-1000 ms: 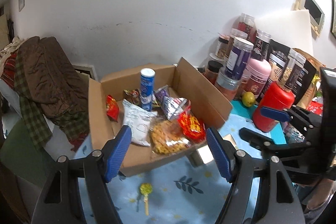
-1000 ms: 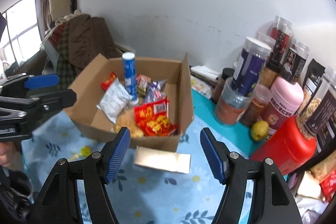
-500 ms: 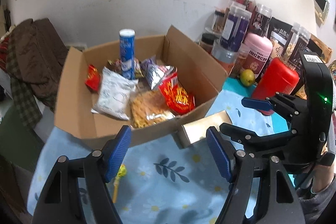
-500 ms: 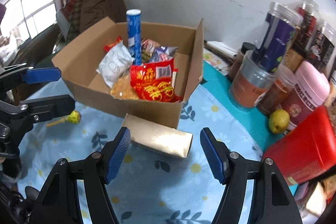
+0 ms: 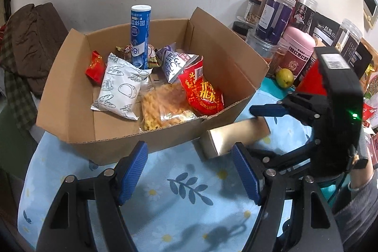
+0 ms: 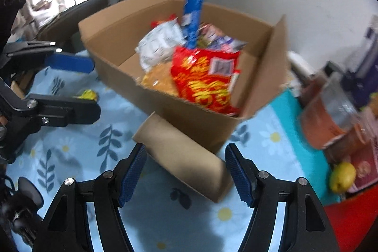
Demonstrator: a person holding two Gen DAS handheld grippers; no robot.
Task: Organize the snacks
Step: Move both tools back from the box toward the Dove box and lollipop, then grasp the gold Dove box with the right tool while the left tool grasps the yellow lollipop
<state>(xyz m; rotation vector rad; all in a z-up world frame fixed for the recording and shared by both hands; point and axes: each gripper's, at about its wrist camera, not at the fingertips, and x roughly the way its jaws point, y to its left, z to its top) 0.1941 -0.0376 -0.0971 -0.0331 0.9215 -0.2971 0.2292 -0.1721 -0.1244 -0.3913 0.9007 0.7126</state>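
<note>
An open cardboard box [image 5: 70,96] [image 6: 113,25] on the blue flowered cloth holds a blue tube [image 5: 139,37], a white bread bag [image 5: 120,86], a red snack bag [image 5: 203,91] and other packets. A tan gold box [image 5: 236,136] [image 6: 184,157] lies on the cloth against the carton's front. My right gripper [image 6: 186,171] is open with its jaws on either side of the gold box, apart from it. My left gripper [image 5: 189,169] is open and empty above the cloth in front of the carton. A yellow lollipop [image 6: 88,94] lies on the cloth.
Jars and canisters [image 5: 278,13], a pink tub [image 5: 298,49], a red container [image 6: 354,221] and a green-yellow fruit [image 5: 284,77] crowd the right. A brown blanket [image 5: 30,39] lies on furniture at the left. A white wall stands behind.
Both grippers have moved in closer and lower. My right gripper has come down around the gold box. The lollipop has left the left wrist view.
</note>
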